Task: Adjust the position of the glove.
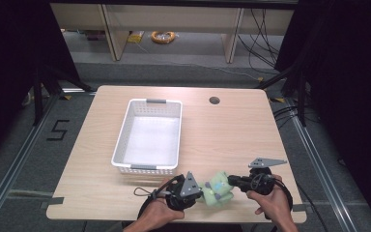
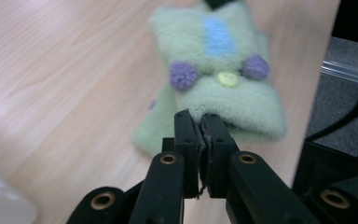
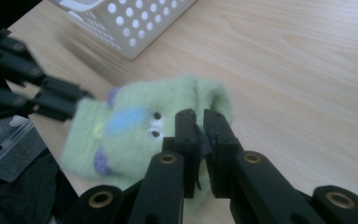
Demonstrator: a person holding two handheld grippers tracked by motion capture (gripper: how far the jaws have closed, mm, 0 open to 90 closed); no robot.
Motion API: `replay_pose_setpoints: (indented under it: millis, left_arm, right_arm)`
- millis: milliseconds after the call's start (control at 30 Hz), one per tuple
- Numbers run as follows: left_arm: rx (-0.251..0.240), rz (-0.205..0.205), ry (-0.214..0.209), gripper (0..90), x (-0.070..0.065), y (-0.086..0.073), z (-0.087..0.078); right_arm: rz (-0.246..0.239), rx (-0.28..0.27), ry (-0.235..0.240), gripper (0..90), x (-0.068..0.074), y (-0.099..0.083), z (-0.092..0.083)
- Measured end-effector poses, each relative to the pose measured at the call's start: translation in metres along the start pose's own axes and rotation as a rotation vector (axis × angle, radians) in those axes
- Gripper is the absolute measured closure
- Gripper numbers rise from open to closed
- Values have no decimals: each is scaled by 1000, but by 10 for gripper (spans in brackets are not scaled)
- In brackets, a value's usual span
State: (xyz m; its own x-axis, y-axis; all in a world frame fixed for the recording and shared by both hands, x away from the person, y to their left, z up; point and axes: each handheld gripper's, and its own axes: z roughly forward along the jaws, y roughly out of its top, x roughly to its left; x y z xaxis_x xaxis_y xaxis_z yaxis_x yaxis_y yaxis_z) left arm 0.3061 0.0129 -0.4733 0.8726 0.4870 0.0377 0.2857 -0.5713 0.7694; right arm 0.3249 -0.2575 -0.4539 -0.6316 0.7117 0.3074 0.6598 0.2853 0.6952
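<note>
Green plush toy [image 1: 217, 189] pinched between left claw [image 1: 199, 192]; right claw [image 1: 232, 181]

Fuzzy green plush toy [image 2: 214, 74], perforated white plastic basket [image 1: 125, 126], matt wood-grain table [image 1: 232, 130]

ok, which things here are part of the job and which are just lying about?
Likely in play:
- green plush toy, near table edge
- left gripper, jaws closed on the toy's edge
- right gripper, jaws closed on its other end
- white basket, empty, probably the target

Just lying about:
- yellow cable coil on the floor beyond the table
- loose cables on the floor, far right
</note>
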Motion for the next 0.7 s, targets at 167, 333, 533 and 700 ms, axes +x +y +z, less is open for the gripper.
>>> replay_pose_setpoints:
  millis: [167, 333, 533, 700]
  left_arm:
    - [1, -45, -5, 865, 15, -6, 3]
    - [1, -70, -18, 864, 20, -7, 10]
    - [15, -69, -22, 862, 25, -8, 17]
    - [25, -91, -23, 856, 25, -12, 23]
  right_arm:
    - [26, 12, 12, 855, 13, -7, 1]
    - [26, -1, 25, 856, 20, -17, 5]
    - [19, 19, 14, 852, 22, -31, 9]
    - [-1, 30, -17, 844, 25, -34, 7]
